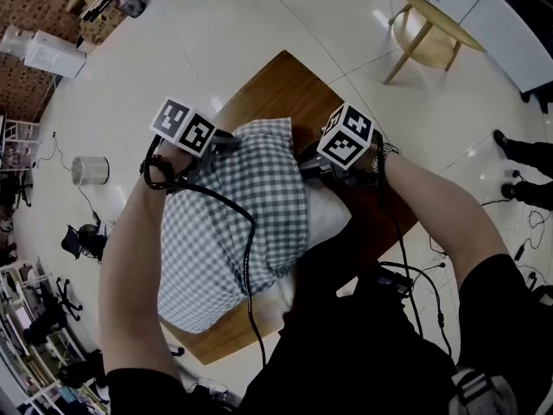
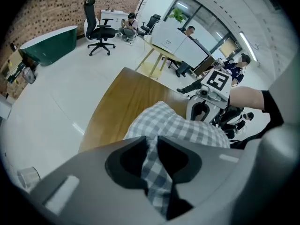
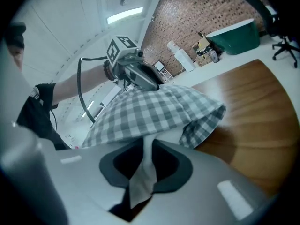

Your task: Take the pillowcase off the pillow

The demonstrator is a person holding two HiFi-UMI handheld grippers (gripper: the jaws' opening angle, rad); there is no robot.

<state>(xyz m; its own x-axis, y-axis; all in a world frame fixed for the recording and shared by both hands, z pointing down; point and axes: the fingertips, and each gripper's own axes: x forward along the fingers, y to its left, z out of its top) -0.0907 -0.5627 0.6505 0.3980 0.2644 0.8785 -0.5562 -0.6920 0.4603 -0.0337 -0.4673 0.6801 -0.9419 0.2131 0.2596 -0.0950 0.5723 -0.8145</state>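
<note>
Head view puts the checked pillowcase (image 1: 246, 232) lengthwise near-to-far on the desk (image 1: 276, 80), the right tool (image 1: 308, 168) clamped on white pillow (image 1: 328, 216) bulging from its right side, the left tool (image 1: 228, 143) pinching checked cloth at the far-left corner, likely to pull opposite ways.

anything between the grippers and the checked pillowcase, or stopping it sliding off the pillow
Nothing stands between them: the left gripper is shut on the grey-and-white checked fabric pillowcase, and the right gripper is shut on the white pillow. Only a black cable drapes across the pillowcase.
</note>
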